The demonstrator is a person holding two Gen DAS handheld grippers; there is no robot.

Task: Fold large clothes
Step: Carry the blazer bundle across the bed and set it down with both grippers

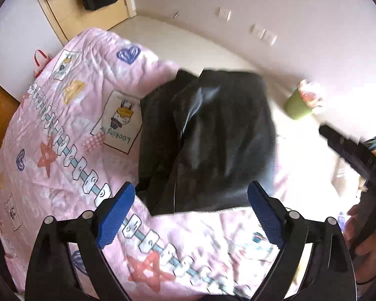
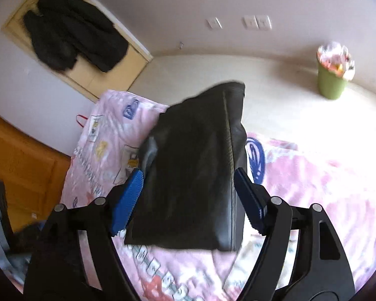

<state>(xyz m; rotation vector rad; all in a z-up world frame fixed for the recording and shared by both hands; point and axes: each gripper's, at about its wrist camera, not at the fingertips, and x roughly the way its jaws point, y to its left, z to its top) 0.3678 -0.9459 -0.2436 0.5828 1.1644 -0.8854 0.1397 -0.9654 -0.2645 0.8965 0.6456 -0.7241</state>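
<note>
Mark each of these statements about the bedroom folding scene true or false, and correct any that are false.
1. The black garment lies folded on the pink printed bedcover. True.
2. The left gripper is clamped on the garment. False: its jaws stand wide apart with nothing pressed between the blue pads.
3. A green bin stands on the floor by the wall. True.
4. The right gripper is shut. False: its jaws are open, the pads clear of the garment on either side.
5. A dark coat hangs on the pale door. True.
6. The bin is empty. False: it is full to the top with rubbish.
</note>
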